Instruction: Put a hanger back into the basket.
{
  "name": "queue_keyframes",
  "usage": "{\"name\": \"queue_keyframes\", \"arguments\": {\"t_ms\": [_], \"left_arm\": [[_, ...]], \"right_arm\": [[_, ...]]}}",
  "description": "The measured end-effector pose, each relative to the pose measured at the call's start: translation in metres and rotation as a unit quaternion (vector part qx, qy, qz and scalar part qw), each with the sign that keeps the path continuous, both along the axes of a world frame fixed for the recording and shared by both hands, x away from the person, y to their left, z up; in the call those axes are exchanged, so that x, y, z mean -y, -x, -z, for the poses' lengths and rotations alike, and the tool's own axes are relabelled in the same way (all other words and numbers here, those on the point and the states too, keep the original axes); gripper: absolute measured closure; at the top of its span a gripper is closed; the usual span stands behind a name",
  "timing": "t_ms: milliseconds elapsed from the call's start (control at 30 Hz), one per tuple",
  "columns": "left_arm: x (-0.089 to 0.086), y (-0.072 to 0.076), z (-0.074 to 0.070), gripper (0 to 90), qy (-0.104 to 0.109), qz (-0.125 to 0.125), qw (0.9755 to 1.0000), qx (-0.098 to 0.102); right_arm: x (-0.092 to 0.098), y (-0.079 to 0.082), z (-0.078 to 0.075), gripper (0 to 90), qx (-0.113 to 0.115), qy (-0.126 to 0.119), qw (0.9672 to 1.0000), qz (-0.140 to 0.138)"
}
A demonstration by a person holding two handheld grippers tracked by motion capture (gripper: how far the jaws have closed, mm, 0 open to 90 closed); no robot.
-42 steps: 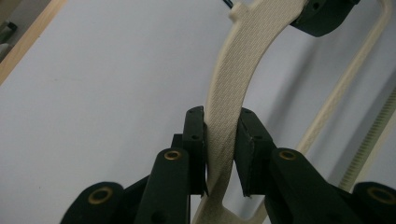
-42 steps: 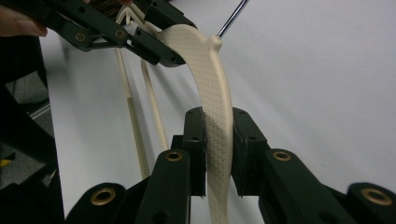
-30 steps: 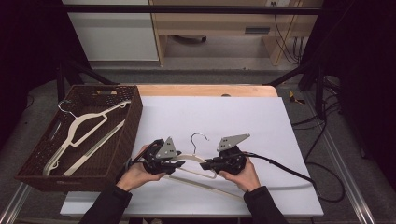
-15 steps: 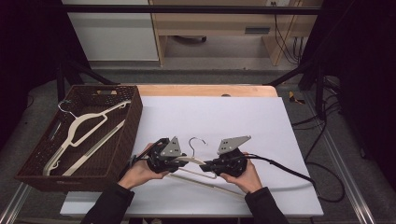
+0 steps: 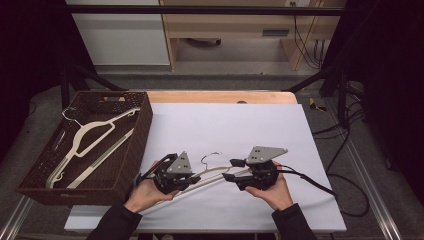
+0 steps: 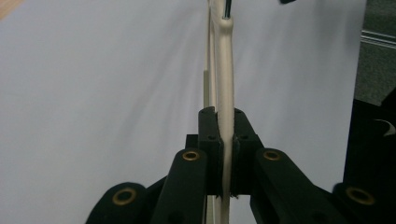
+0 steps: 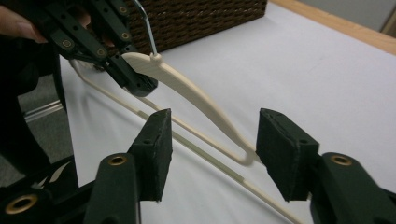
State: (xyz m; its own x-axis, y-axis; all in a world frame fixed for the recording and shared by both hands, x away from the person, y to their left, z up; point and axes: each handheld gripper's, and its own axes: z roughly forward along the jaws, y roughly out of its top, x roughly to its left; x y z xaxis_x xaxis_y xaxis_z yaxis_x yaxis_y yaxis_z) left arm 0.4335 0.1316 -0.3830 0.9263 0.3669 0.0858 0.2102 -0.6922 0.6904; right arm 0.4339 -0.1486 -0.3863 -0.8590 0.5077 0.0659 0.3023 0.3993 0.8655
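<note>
Your left gripper (image 5: pixel 192 179) is clamped on the cream hanger (image 5: pixel 215 173), held just above the white table (image 5: pixel 280 130) beside the wicker basket (image 5: pixel 142 130). Your right gripper (image 7: pixel 212 149) has just been opening; its pads stand clear of the hanger between them. No readable writing anywhere.

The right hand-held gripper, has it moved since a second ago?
Yes. The right hand-held gripper has drifted right, away from the basket, its jaws just opening off the hanger; the left hand-held gripper has clamped it.
</note>
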Motion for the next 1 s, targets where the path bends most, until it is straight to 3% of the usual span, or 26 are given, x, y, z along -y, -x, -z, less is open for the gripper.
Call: {"name": "queue_keyframes", "arguments": {"t_ms": [67, 167, 400, 733, 900, 1000], "left_arm": [[-0.003, 0.001, -0.001, 85.9, 0.015, -0.013, 0.9998, -0.008], [-0.005, 0.003, -0.004, 86.0, 0.02, -0.029, 0.9994, -0.005], [-0.01, 0.008, -0.013, 86.0, 0.045, -0.049, 0.9978, -0.001], [-0.023, 0.013, -0.032, 85.9, 0.077, -0.071, 0.9944, 0.012], [-0.033, 0.014, -0.051, 85.9, 0.097, -0.084, 0.9913, 0.027], [-0.038, 0.014, -0.066, 85.9, 0.111, -0.09, 0.9892, 0.033]], "right_arm": [[0.007, 0.002, -0.001, 39.7, 0.006, -0.005, 0.9998, 0.018], [0.02, 0.004, 0.0, 32.4, 0.009, -0.019, 0.9986, 0.048], [0.05, 0.007, 0.007, 21.6, 0.015, -0.037, 0.9931, 0.11], [0.078, 0.013, 0.014, 8.7, 0.029, -0.029, 0.9813, 0.188], [0.088, 0.015, 0.015, 6.8, 0.033, -0.025, 0.9775, 0.207], [0.089, 0.017, 0.015, 6.1, 0.034, -0.022, 0.9769, 0.21]]}}
